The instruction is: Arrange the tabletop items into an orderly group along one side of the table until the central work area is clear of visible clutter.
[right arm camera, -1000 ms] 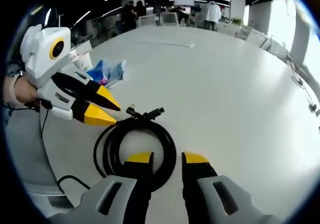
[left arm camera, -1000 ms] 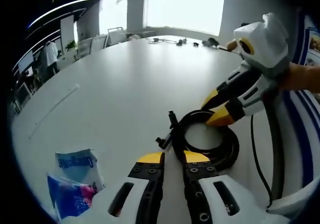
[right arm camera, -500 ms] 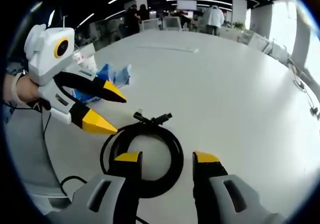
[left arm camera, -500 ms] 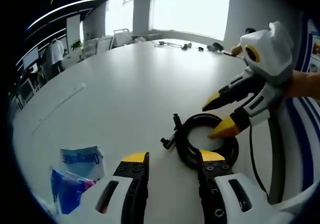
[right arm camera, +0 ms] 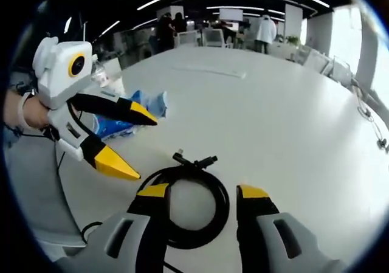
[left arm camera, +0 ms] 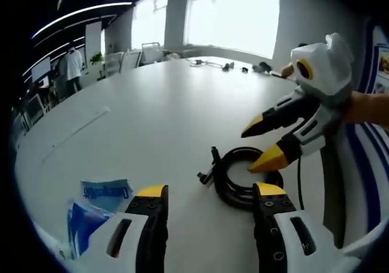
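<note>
A blue plastic packet with unreadable white lettering lies at the counter's left. The coiled black cable rests beside it, between the left gripper and right gripper, both spread open.

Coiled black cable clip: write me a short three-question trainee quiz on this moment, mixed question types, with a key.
1. True or false: the left tongs are shut on the coiled black cable.
2. Multiple choice: in the left gripper view, where does the blue packet lie relative to the cable? A) on top of it B) apart from it, toward the view's lower left C) inside the coil
3. Fill in: in the right gripper view, the right tongs stand open, with the ____ lying on the white table between and ahead of their tips.

Key: 1 false, both tongs are open and hold nothing; 2 B; 3 cable.
</note>
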